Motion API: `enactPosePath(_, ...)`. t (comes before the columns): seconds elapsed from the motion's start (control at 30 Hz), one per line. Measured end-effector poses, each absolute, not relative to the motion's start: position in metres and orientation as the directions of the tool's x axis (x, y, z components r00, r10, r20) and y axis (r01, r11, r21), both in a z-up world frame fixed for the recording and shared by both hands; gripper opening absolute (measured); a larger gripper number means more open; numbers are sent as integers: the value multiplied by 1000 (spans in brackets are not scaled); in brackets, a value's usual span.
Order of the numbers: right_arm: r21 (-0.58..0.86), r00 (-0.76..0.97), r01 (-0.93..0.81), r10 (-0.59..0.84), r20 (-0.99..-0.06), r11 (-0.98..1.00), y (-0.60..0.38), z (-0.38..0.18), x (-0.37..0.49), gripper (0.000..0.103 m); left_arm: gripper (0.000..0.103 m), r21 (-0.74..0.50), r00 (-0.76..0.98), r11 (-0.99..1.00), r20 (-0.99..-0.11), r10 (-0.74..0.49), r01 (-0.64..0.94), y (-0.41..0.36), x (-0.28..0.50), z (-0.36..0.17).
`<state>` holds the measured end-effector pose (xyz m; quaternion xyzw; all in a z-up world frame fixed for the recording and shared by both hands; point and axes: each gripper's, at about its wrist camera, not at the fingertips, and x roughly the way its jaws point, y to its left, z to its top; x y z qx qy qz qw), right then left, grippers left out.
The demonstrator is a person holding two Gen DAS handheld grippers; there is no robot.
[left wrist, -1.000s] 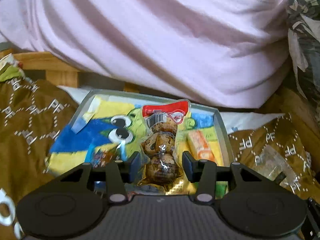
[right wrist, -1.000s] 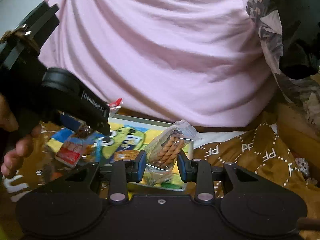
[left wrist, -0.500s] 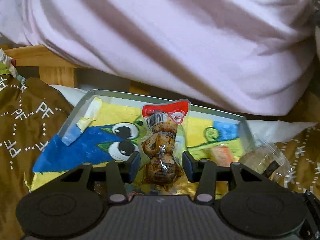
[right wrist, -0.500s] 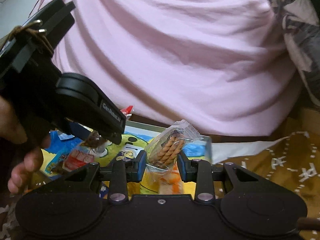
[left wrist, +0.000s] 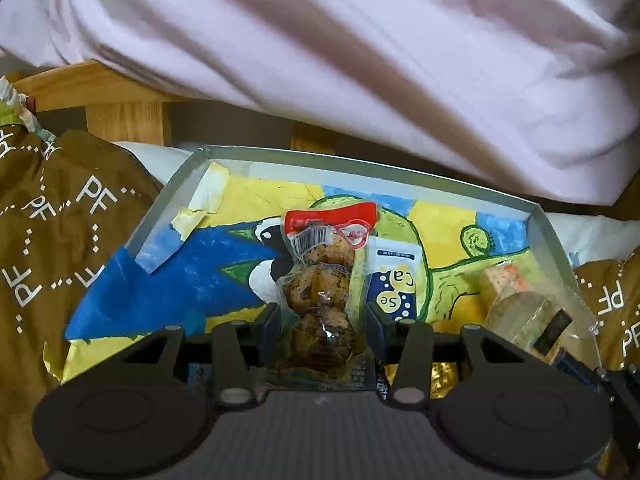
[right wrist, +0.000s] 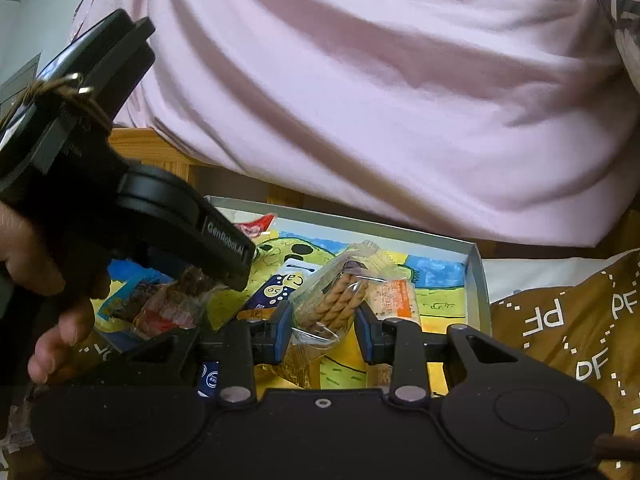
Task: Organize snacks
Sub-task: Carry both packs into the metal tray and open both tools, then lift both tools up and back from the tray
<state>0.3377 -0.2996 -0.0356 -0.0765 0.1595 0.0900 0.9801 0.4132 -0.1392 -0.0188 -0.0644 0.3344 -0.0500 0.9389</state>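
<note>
Since half a second earlier, both views had slid further over the gray tray (left wrist: 360, 168), so more of its cartoon-printed lining showed at center frame, and a blue-and-white sachet (left wrist: 394, 276) had come into sight just right of the left gripper's packet. Behind the tray, a pink cloth (left wrist: 360, 60) filled the upper frame, and brown patterned fabric (left wrist: 60, 220) lay at both lower sides. In the right wrist view, the left gripper's black body and the hand (right wrist: 48, 280) holding it blocked the tray's left part. An orange-speckled snack pack (right wrist: 394, 298) lay in the tray's right half. The left gripper (left wrist: 320, 330) was clamped on a clear packet of brown eggs (left wrist: 320, 276) with a red top, held upright above the tray. The right gripper (right wrist: 322, 330) pinched a clear packet of twisted biscuits (right wrist: 340, 296) over the tray.
</note>
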Motion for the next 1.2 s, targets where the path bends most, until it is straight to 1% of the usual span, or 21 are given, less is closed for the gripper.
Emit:
enactPosePath(0.33, -114, 929, -193, 144, -340, 974, -300, -39, 341, 36, 51, -157, 765, 986, -629, -143, 56, -139, 414, -22)
enactPosePath(0.5, -116, 931, -176, 127, -341, 977, -301, -39, 343, 41, 53, -163, 756, 985, -637, -150, 58, -138, 415, -23)
enactPosePath(0.57, -116, 932, -173, 125, -339, 978, -301, -39, 343, 47, 54, -181, 757, 982, -633, -162, 58, -136, 413, -23)
enactPosePath(0.6, -115, 933, -173, 125, -338, 978, -301, -39, 343, 48, 54, -187, 760, 981, -629, -165, 58, -136, 413, -23)
enactPosePath(0.67, -116, 935, -172, 126, -331, 978, -301, -39, 343, 55, 58, -202, 772, 977, -611, -178, 65, -135, 410, -21)
enactPosePath(0.7, -117, 937, -172, 126, -327, 978, -301, -38, 342, 56, 60, -208, 775, 976, -606, -183, 68, -135, 409, -20)
enactPosePath(0.8, -119, 940, -167, 121, -318, 979, -302, -36, 340, 63, 67, -223, 782, 972, -592, -196, 74, -135, 406, -14)
enactPosePath(0.87, -119, 943, -160, 117, -311, 980, -303, -33, 338, 71, 78, -235, 791, 969, -577, -203, 77, -135, 402, -10)
enactPosePath(0.9, -119, 945, -156, 113, -306, 981, -304, -31, 337, 74, 81, -240, 795, 968, -570, -205, 77, -134, 400, -7)
enactPosePath(0.93, -119, 949, -147, 106, -298, 982, -305, -28, 334, 78, 84, -244, 801, 967, -562, -207, 78, -133, 397, -4)
enactPosePath(1.03, -110, 956, -122, 87, -279, 986, -309, -18, 326, 89, 88, -269, 809, 958, -538, -235, 100, -128, 388, 9)
enactPosePath(1.07, -103, 959, -116, 84, -270, 988, -311, -14, 322, 93, 91, -289, 817, 951, -520, -252, 109, -123, 381, 13)
enactPosePath(1.13, -88, 965, -113, 89, -247, 990, -316, -6, 311, 99, 96, -309, 833, 944, -488, -261, 115, -116, 367, 22)
enactPosePath(1.2, -73, 970, -110, 91, -226, 991, -321, 3, 299, 100, 99, -312, 852, 943, -457, -256, 116, -109, 353, 32)
